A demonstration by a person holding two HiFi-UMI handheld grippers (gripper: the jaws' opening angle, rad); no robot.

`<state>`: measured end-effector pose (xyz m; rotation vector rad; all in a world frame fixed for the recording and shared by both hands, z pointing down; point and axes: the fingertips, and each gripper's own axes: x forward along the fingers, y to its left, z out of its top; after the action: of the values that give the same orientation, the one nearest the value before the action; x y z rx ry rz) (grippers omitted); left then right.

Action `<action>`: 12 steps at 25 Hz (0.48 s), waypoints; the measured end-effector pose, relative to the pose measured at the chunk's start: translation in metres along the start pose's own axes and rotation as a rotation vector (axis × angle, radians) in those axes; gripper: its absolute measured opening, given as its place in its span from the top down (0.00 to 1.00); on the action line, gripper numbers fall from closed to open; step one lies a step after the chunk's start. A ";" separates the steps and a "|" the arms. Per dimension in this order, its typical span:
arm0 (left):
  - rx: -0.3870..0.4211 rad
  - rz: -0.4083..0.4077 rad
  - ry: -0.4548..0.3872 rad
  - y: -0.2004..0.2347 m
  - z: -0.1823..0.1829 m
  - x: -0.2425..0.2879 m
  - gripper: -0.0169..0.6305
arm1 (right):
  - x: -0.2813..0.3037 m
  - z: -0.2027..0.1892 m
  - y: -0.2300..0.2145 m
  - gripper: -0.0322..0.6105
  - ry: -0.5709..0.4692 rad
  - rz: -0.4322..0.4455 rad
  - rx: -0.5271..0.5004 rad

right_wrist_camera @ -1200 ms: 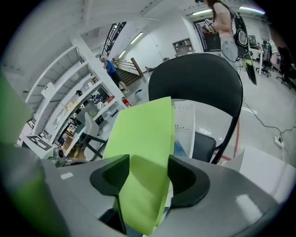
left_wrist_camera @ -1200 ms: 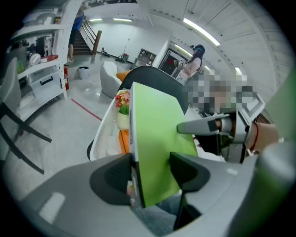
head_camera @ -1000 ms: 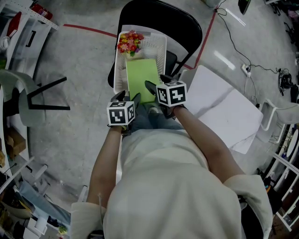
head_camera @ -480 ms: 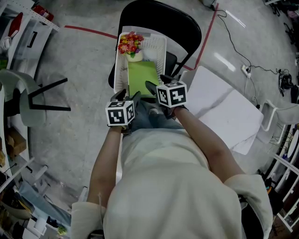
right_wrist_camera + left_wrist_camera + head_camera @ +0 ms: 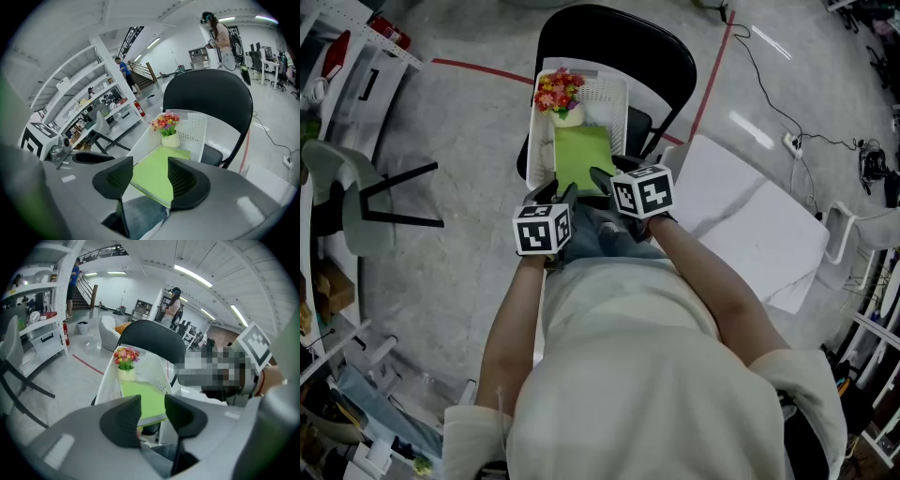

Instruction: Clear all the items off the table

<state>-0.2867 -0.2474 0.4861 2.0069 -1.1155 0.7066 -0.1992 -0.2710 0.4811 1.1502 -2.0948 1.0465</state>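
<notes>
Over the white basket [image 5: 619,98] on the chair [image 5: 614,37], I hold the left gripper [image 5: 152,399] and right gripper [image 5: 150,164] empty, fingers half apart after just closing, because the green folder [image 5: 583,157] already lies inside, beside the flower pot [image 5: 561,101].

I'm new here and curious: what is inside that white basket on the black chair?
The white basket holds a small pot of colourful flowers at its far end and a flat green book. Whatever lies under the book is covered.

A black folding chair [image 5: 619,37] stands beside red floor tape [image 5: 478,67].
</notes>
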 end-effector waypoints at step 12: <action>0.033 0.017 -0.059 -0.037 0.003 -0.016 0.89 | -0.046 -0.006 0.002 0.84 -0.049 -0.035 -0.133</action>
<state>-0.2622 -0.2287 0.4605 2.0602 -1.1635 0.6821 -0.1777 -0.2447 0.4500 1.1525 -2.1396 0.8571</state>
